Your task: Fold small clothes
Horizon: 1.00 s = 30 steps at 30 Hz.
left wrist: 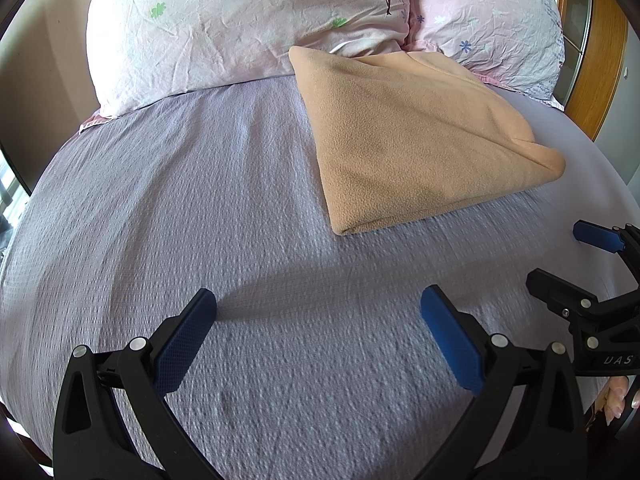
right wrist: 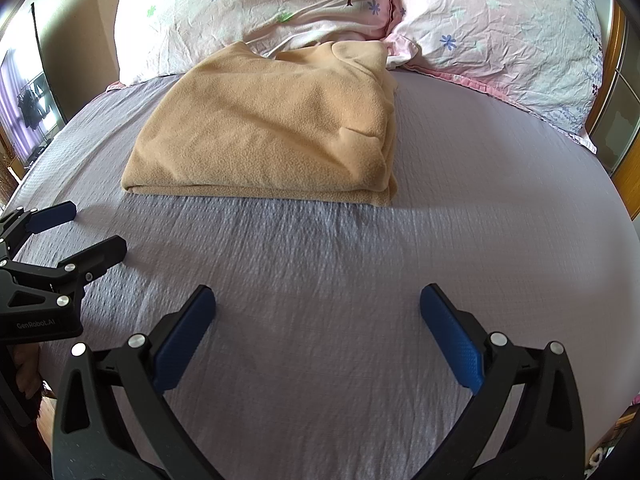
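1. Fleece garment [right wrist: 276, 128], peach-coloured and already folded into a thick flat stack, lies on the lilac bedsheet [left wrist: 224, 216] near the head of the bed, its far edge touching the pillows.
2. My left gripper [left wrist: 318, 332] is released, its blue-padded fingers [left wrist: 184, 344] spread wide over bare sheet, holding nothing.
3. My right gripper [right wrist: 318, 332] is likewise released, fingers apart above the sheet, nothing between them.
4. Both claws sit side by side at the near part of the bed, well apart from the garment; from the left wrist view the right gripper shows at the right edge, and from the right wrist view the left one shows at the left edge.
5. The garment's folded edge faces me; in the right wrist view its layered edges stack up along its right side.
6. Two pale pink floral pillows [left wrist: 240, 20] lean across the head of the bed, one [right wrist: 500, 28] to the right of the other.
7. A wooden bed frame [left wrist: 604, 52] curves past the right pillow.
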{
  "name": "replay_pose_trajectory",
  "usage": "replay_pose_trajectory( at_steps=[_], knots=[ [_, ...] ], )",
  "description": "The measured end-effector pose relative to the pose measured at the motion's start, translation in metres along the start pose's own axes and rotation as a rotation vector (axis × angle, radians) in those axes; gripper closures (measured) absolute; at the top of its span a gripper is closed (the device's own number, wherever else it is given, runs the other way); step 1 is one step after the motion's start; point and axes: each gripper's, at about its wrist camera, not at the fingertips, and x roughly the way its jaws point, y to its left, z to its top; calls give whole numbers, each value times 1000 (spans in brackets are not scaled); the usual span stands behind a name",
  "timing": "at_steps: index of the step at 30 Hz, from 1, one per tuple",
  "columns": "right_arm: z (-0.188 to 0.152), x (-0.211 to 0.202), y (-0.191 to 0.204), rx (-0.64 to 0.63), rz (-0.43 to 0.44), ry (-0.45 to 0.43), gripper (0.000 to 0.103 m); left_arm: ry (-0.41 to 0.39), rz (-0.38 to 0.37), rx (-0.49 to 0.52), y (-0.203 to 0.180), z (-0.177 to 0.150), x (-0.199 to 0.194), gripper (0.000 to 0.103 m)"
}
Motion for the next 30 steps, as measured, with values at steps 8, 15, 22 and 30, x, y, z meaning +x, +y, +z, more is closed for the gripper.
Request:
replay_pose_trajectory(
  at_steps=[8, 15, 22, 30],
  knots=[
    [0, 0, 0, -1, 1, 0, 2, 1, 0, 0, 1, 0, 0, 1],
    [0, 0, 0, -1, 1, 0, 2, 11, -1, 2, 0, 1, 0, 1],
    [0, 0, 0, -2, 1, 1, 2, 27, -2, 2, 1, 2, 2, 1],
    [0, 0, 0, -2, 2, 1, 2, 26, -2, 2, 1, 2, 2, 1]
  ],
)
